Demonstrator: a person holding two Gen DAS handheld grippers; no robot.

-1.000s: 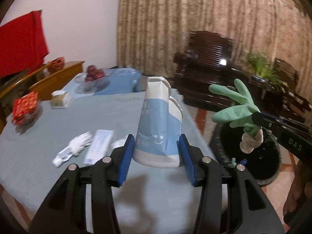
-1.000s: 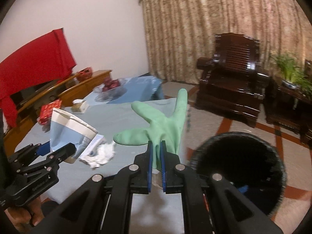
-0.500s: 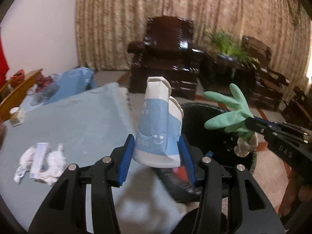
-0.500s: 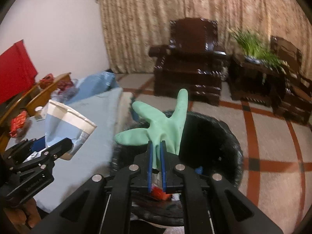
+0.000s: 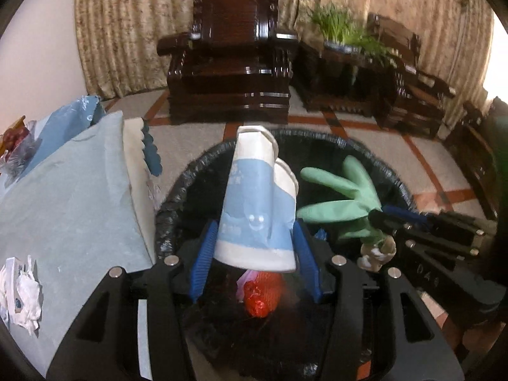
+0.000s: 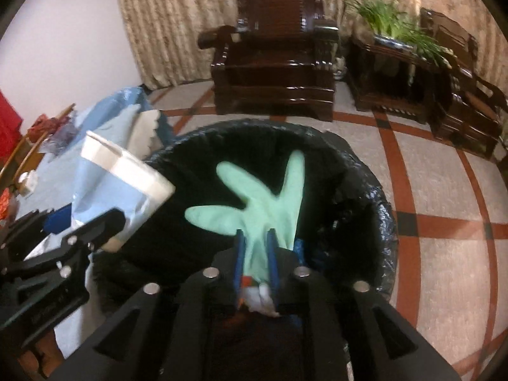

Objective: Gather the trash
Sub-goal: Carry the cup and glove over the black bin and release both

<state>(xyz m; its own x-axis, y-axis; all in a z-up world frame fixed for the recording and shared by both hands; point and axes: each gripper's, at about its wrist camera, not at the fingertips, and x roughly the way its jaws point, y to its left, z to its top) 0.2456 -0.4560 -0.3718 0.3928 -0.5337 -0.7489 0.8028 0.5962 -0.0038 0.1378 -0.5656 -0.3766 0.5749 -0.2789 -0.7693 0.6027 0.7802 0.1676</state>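
Note:
A blue and white paper cup (image 5: 257, 209) stands between the blue pads of my left gripper (image 5: 255, 241), which is shut on it while its jaws begin opening. It hangs over the black-lined trash bin (image 5: 177, 190). My right gripper (image 6: 255, 238) holds a green rubber glove (image 6: 266, 197) by the cuff above the same bin (image 6: 374, 197). Its jaws are opening with the glove still filling the gap, and a white wad (image 6: 260, 297) sits under the cuff. In the left wrist view the glove (image 5: 343, 197) and right gripper (image 5: 381, 217) are at the right. The right wrist view shows the cup (image 6: 123, 171) and left gripper (image 6: 104, 225) at the left.
Red crumpled trash (image 5: 262, 295) lies in the bin. The table under a pale blue cloth (image 5: 70, 206) is at the left, with crumpled tissue and a wrapper (image 5: 19, 292) near its edge. A dark wooden armchair (image 5: 228, 63) and a potted plant (image 5: 343, 28) stand beyond on the tiled floor.
Both grippers have swung from above the table to over the bin and dropped lower, carrying the cup and the glove. The right jaws now stand a little wider around the glove.

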